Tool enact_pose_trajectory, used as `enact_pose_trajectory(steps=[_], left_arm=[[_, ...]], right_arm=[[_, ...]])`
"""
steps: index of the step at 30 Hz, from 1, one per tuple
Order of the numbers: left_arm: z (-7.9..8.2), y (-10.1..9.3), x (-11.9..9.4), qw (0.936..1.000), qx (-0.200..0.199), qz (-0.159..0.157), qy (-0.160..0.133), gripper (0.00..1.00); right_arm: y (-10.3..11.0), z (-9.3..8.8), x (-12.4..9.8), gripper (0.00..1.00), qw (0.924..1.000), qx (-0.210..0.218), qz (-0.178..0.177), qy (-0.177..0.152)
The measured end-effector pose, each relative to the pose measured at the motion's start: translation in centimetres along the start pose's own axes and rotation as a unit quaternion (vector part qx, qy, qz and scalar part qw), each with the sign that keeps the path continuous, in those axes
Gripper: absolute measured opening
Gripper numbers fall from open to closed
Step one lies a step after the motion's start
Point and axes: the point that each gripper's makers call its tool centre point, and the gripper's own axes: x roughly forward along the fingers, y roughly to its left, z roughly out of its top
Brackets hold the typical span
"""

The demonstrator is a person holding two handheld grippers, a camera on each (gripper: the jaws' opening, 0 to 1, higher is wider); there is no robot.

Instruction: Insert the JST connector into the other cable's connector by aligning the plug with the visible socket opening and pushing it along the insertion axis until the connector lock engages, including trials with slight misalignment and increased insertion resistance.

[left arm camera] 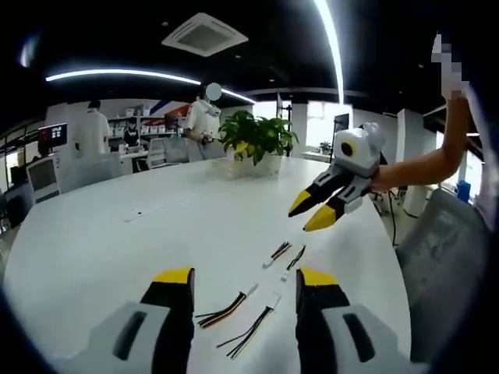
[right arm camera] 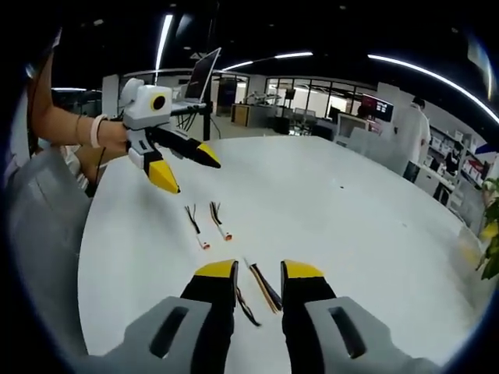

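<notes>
Two short JST cables (left arm camera: 226,309) with white connectors lie on the white table (left arm camera: 117,249) between the open jaws of my left gripper (left arm camera: 245,276), which hovers above them. A second pair of cables (left arm camera: 285,254) lies farther out. My right gripper (left arm camera: 320,206) hangs open in the air beyond that pair, holding nothing. In the right gripper view, two cables (right arm camera: 261,287) lie between the jaws of the right gripper (right arm camera: 259,269). The other pair (right arm camera: 209,224) lies farther on, under the raised, open left gripper (right arm camera: 187,166).
A potted plant (left arm camera: 257,140) stands at the table's far edge. A grey chair (left arm camera: 444,257) sits by the table's right rim. A laptop (right arm camera: 201,74) stands at the table's far side. People stand in the office behind (left arm camera: 204,121).
</notes>
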Motion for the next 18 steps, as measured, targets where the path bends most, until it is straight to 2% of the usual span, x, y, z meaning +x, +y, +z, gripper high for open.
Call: enact_pose_trajectory(steps=[8, 14, 18], left_arm=[[-0.5, 0.7, 0.9, 0.9998, -0.020, -0.004, 0.001, 0.45], [-0.9, 0.4, 1.7, 0.9993, -0.016, -0.032, -0.004, 0.39], [-1.4, 0.5, 2.0, 0.9990, -0.025, -0.037, 0.001, 0.40]], right_arm=[[-0.3, -0.7, 0.5, 0.19, 0.9999, -0.004, 0.007, 0.009], [-0.2, -1.4, 1.0, 0.15, 0.9996, -0.005, 0.028, 0.009], [-0.4, -1.7, 1.3, 0.15, 0.9994, -0.006, 0.032, 0.010]])
